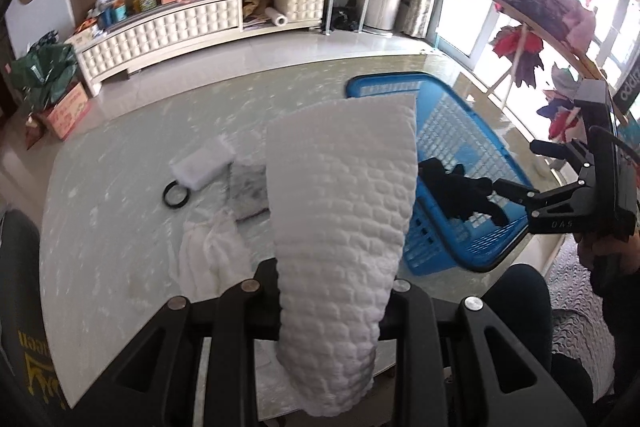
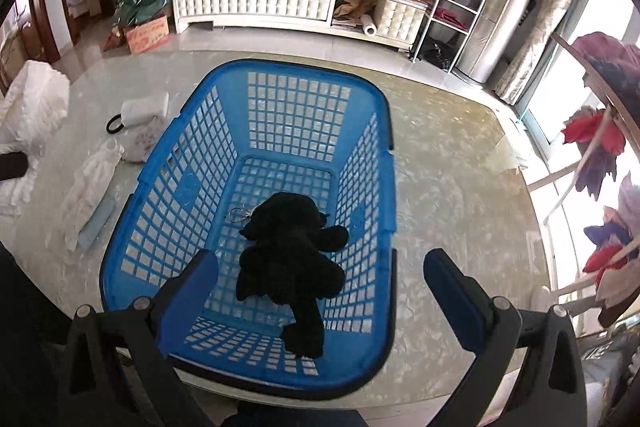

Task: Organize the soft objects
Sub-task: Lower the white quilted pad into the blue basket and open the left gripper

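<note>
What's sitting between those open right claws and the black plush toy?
Nothing: right wrist view shows the right gripper open above the plush in the basket.

A black plush toy (image 2: 292, 255) lies inside the blue basket (image 2: 200, 131) on the worktop (image 2: 448, 187). The right gripper (image 2: 320, 275) hovers above the basket, jaws spread wide, empty. White cloths (image 2: 92, 183) lie left of the basket.

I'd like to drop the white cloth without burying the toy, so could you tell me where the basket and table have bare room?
The blue basket is bare across its far half, beyond the black plush toy. The table is bare right of the basket. Left of it is crowded: a white sponge, black ring and white fabric.
</note>
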`<state>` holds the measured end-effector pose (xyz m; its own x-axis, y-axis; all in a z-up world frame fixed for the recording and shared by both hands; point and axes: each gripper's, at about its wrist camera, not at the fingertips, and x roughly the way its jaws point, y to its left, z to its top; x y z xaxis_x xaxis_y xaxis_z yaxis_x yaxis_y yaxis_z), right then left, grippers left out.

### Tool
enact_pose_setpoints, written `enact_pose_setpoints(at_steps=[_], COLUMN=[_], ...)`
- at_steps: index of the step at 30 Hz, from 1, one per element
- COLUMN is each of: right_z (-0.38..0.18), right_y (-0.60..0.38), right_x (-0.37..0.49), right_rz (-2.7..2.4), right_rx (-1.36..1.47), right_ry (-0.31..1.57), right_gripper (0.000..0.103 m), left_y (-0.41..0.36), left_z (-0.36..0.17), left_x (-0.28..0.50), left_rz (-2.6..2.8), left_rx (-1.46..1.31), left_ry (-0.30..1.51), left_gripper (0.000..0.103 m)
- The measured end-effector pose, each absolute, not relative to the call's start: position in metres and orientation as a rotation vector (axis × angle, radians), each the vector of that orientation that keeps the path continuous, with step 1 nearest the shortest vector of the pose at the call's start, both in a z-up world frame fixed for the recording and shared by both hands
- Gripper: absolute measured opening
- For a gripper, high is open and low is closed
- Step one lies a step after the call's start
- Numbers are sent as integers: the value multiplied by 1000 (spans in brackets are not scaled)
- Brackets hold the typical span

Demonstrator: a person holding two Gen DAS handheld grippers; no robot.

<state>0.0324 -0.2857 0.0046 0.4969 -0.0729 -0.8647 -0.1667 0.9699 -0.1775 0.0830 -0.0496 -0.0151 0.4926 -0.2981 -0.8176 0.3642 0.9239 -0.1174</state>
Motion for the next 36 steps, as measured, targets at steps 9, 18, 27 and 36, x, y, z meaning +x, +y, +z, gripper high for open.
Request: enact_pose_setpoints(at_steps=[9, 18, 27, 36], right_z=[10, 1, -3, -10], right_y=[-313, -334, -344, -347], right_x=[24, 21, 25, 34], right_rz=[5, -17, -30, -25], right_rx=[-138, -83, -71, -57], right_ry=[1035, 1070, 1085, 1107], right_gripper=[103, 103, 103, 103], left_y=[-101, -146, -181, -202], left_z=[-5, -13, -39, -59], left_x=[96, 119, 135, 144], left_rz=[-529, -625, -690, -675], left_rx=[158, 216, 275, 365], left_ry=[970, 995, 1049, 1080], left_gripper=[26, 26, 26, 26])
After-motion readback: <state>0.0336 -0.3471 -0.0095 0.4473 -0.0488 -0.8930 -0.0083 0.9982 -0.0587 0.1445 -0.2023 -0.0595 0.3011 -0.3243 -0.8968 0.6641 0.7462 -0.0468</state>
